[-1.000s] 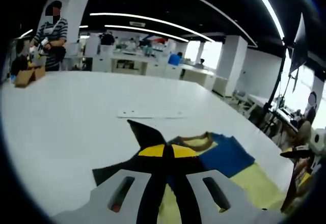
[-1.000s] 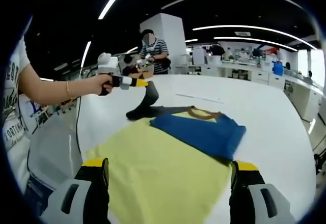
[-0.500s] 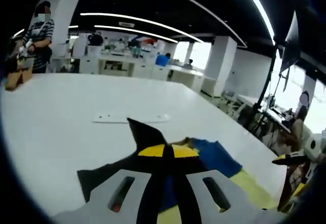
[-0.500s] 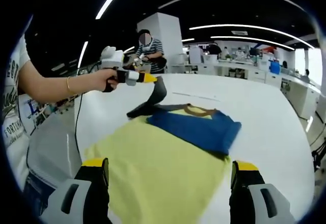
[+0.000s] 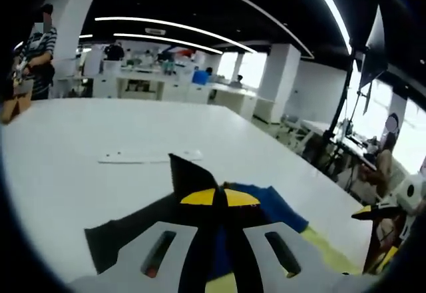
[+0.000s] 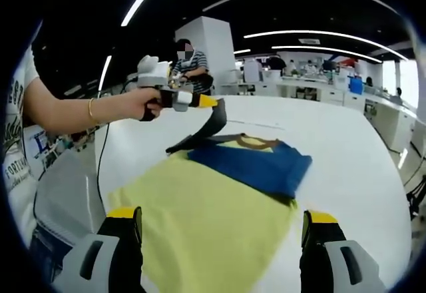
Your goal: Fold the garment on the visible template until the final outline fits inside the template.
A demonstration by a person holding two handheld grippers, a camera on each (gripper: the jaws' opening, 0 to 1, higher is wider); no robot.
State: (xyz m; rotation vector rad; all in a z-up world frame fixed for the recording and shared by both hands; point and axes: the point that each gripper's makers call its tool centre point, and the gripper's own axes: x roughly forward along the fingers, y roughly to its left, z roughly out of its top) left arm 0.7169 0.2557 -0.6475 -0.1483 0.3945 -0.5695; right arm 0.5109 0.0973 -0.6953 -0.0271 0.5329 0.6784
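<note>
Garment: yellow shirt (image 6: 206,223) with blue sleeves and a dark sleeve panel, lying flat on the white bench (image 6: 346,166); body spreads toward the near edge, brown collar (image 6: 253,142) toward the far side.
Blue sleeve: folded across the upper body of the shirt (image 6: 256,166), its cuff end toward the right edge of the bench.
Dark sleeve: black sleeve (image 6: 206,130) lifted off the bench in a curved strip; its lower part still trails on the bench beside the collar.
Left gripper: left gripper (image 6: 203,100) held in a hand (image 6: 150,103), jaws closed tight on the tip of the black sleeve; in the left gripper view the yellow jaw tips (image 5: 217,197) meet with black cloth (image 5: 190,176) pinched up between them.
Right gripper: right gripper (image 6: 223,230) jaws spread wide apart, nothing between them, hanging over the near part of the yellow body.
Change since a second ago: left gripper has travelled up and toward the shirt's middle, carrying the sleeve tip higher and closer over the blue part; more dark cloth now trails below it in the left gripper view. Right gripper unchanged, jaws as wide as before.
Bench, far side: flat white strip (image 5: 150,156) lying well apart from the garment.
Background: person in a striped top (image 6: 193,66) standing beyond the far edge.
</note>
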